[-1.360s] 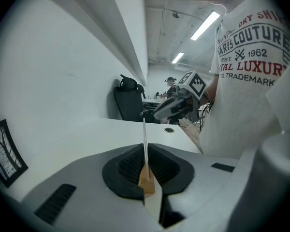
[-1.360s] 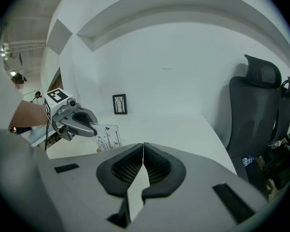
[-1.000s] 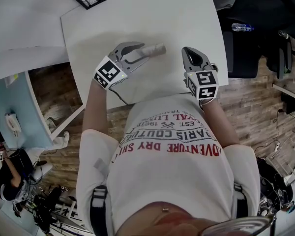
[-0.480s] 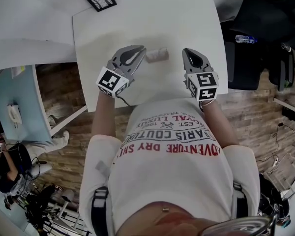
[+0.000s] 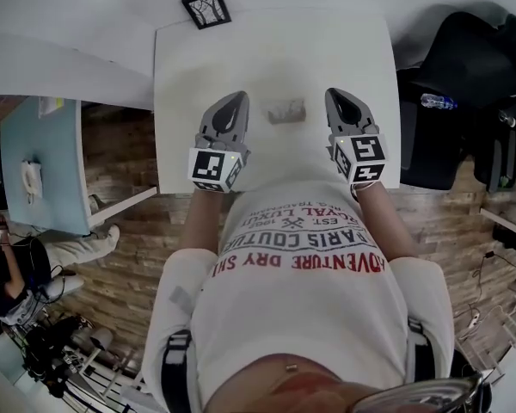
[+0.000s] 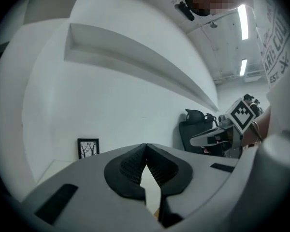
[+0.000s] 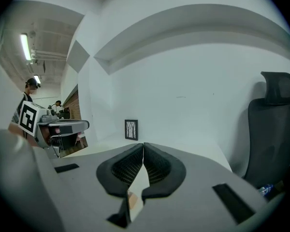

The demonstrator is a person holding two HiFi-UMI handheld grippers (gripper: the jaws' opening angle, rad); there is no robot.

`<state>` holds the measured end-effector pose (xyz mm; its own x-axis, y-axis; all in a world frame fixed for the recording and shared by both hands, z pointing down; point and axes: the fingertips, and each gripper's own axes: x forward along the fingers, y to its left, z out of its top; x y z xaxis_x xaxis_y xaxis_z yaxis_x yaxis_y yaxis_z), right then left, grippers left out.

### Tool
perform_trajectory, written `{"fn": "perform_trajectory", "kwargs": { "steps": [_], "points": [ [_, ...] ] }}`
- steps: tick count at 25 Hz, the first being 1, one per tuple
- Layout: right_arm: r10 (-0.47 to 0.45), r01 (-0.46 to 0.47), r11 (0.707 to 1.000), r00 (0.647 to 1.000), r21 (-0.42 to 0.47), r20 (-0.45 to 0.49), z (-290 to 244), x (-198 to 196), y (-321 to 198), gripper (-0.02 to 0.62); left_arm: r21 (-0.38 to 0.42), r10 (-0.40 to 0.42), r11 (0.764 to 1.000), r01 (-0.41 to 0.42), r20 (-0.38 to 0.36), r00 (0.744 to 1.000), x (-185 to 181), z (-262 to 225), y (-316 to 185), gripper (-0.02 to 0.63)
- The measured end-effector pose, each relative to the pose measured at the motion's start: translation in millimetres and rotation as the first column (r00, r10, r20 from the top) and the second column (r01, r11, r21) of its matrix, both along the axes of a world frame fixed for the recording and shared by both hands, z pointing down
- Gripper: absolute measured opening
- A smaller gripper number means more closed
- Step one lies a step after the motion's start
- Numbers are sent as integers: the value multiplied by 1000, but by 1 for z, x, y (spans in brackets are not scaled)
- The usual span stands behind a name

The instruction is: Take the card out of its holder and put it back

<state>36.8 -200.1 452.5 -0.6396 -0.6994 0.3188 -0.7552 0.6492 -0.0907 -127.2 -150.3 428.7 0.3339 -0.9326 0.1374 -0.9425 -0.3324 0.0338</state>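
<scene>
Lying flat on the white surface (image 5: 267,50) is a small, pale card holder (image 5: 285,110). The left hand-held gripper (image 5: 231,101) just closed, empty. The right hand-held gripper (image 5: 340,95) is closed and empty too.

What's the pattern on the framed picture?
The black-framed picture shows bare dark trees on white; best in left gripper view.

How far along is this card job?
Probably done, though I can't see whether the card is inside: the card holder lies untouched on the table. Nothing is in hand: the left gripper has just closed its jaws on nothing, and the right gripper is shut and empty. Nothing visibly remains.
</scene>
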Motion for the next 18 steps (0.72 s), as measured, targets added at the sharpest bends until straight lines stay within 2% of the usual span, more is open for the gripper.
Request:
{"fn": "perform_trajectory", "kwargs": {
  "steps": [3, 6, 18],
  "points": [
    [-10, 10, 999, 1000, 43, 10, -8, -1, -1, 25, -13, -115, 993, 115, 0, 993, -11, -1, 5, 26],
    [-18, 17, 997, 1000, 72, 18, -11, 1, -1, 25, -45, -175, 984, 174, -23, 984, -18, 5, 7, 26],
    [-19, 18, 995, 1000, 102, 7, -11, 8, 1, 25, -57, -193, 980, 191, -30, 981, -14, -4, 5, 26]
  ]
}}
